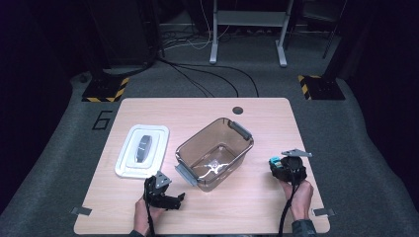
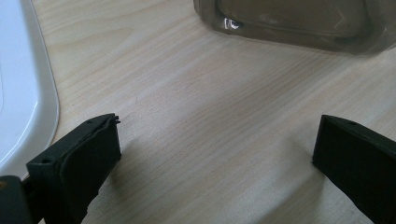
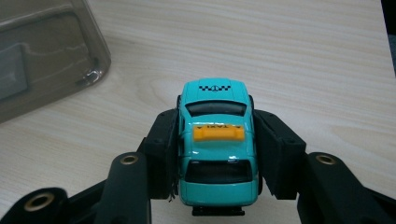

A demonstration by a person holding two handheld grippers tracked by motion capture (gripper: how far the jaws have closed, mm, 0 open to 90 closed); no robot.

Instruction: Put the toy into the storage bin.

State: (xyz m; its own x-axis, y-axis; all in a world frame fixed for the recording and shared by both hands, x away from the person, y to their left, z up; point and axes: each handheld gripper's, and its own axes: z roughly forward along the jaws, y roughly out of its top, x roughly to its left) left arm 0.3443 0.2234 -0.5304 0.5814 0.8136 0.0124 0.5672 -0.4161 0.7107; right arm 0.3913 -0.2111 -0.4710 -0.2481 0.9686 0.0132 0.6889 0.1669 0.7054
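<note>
Toy taxi (image 3: pixel 218 140) clamped between right gripper (image 3: pixel 217 151) fingers; left gripper (image 2: pixel 215 149) fingers apart.

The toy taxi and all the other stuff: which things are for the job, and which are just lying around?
For the job:
- teal toy taxi, clamped in the right gripper
- clear bin, open

Lying about:
- white lid
- left gripper, open and holding nothing

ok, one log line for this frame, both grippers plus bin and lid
right gripper: shut on toy taxi | left gripper: open, nothing held | clear bin: centre of table | white lid: left of bin
</note>
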